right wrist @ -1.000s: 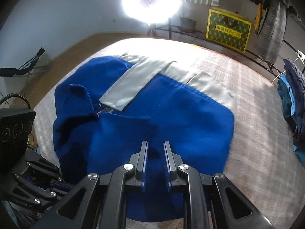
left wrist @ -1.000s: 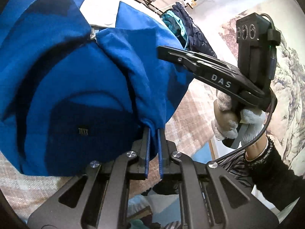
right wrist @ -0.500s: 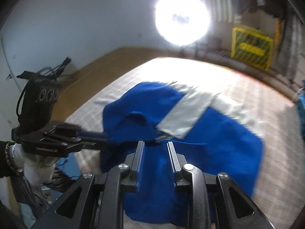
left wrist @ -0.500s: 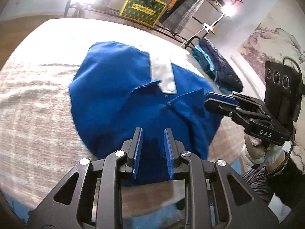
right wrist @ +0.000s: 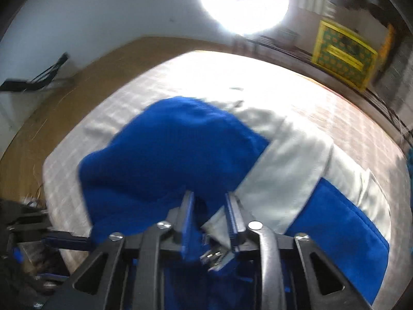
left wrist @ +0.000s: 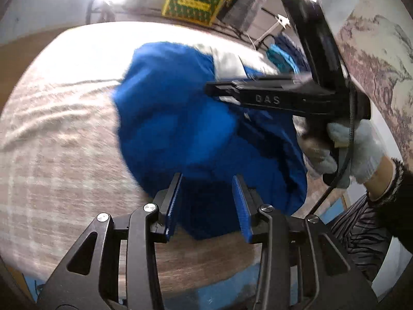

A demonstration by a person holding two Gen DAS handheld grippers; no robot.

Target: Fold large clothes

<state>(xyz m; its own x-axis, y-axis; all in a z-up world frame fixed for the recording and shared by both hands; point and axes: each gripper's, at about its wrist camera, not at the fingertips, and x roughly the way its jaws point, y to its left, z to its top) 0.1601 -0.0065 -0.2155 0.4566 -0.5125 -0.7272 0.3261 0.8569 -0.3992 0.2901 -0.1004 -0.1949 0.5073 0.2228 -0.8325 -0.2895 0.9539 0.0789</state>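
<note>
Left black two-finger gripper [left wrist: 207,204] has just been opening, blue pads apart with nothing pinched, hanging over the blue-and-grey jacket [left wrist: 185,118].

Right black gripper [right wrist: 209,215] has just been closing on the soft blue fabric bunched between its pads, a metal zipper pull (blurry) behind them. That jacket sits crumpled on the checked beige bedcover [left wrist: 56,139]; a white knit-gloved hand [left wrist: 353,152] holds the right gripper.

Blue-and-white jacket [left wrist: 180,118] bunched on bed

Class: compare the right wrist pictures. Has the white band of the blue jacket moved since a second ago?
Yes. Against the bed cover, the white band of the blue jacket has swung nearer, reaching between the right hand-held gripper's fingers.
</note>
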